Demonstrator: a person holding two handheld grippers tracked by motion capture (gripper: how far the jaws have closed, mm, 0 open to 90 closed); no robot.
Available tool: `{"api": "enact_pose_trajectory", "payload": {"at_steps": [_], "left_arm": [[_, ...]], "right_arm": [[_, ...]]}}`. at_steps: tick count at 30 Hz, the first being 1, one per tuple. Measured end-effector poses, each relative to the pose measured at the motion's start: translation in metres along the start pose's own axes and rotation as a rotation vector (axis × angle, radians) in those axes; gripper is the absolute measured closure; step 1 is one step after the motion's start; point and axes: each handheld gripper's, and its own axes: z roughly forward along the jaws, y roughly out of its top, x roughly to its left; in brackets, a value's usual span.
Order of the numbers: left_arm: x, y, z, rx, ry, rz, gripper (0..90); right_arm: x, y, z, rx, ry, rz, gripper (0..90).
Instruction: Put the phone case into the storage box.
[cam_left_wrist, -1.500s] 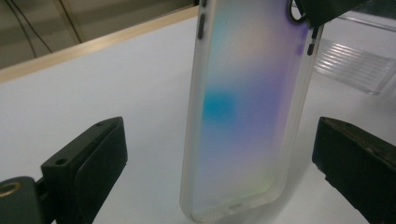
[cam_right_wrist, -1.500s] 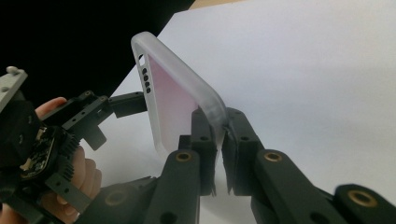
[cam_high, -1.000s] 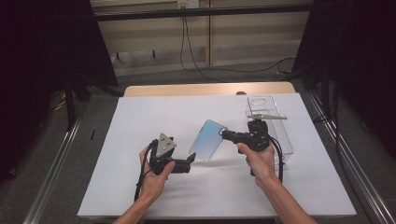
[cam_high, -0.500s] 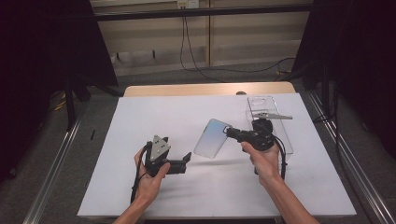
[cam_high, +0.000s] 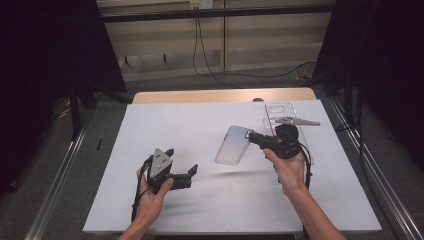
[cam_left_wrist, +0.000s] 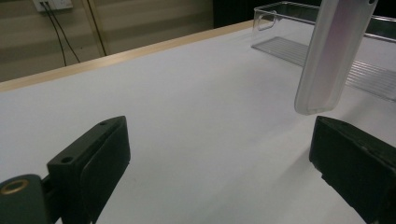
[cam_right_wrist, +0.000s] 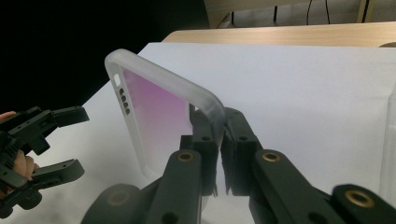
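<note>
High view: the right gripper (cam_high: 248, 136), held in the person's right hand (cam_high: 289, 167), clamps one edge of a translucent phone case (cam_high: 233, 145), keeping it lifted above the white table cover (cam_high: 200, 125) with its free end tilted toward the left gripper (cam_high: 192, 175). Right gripper view: both jaws are pressed together on the case's frosted rim (cam_right_wrist: 205, 100). Left gripper view: the jaws stand wide apart with nothing between them, and the case (cam_left_wrist: 329, 60) hangs above and just beyond one of them. A clear plastic tray (cam_high: 272, 112) lies on the cover behind the right gripper, near the far right corner.
</note>
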Motion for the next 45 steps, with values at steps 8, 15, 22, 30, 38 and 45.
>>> {"api": "enact_pose_trajectory", "payload": {"at_steps": [8, 15, 22, 30, 38, 45], "left_arm": [[0.01, -0.007, -0.007, -0.062, 0.037, -0.047, 5.2], [0.019, -0.008, -0.023, -0.107, 0.09, -0.041, 1.8], [0.022, -0.009, -0.037, -0.144, 0.081, -0.042, 2.2], [0.025, -0.014, -0.056, -0.13, 0.083, -0.021, 2.2], [0.035, -0.018, -0.073, -0.146, 0.117, -0.049, 2.8], [0.041, -0.029, -0.067, -0.14, 0.141, -0.042, 3.5]], "right_arm": [[-0.001, 0.003, -0.004, -0.017, -0.021, -0.02, 85.0], [-0.006, 0.009, -0.01, -0.032, -0.032, -0.017, 85.0], [-0.015, 0.016, -0.012, -0.036, -0.056, -0.016, 85.0], [-0.022, 0.026, -0.018, -0.037, -0.09, -0.024, 85.0], [-0.028, 0.037, -0.024, -0.053, -0.115, -0.041, 85.0], [-0.033, 0.047, -0.026, -0.068, -0.134, -0.046, 85.0]]}}
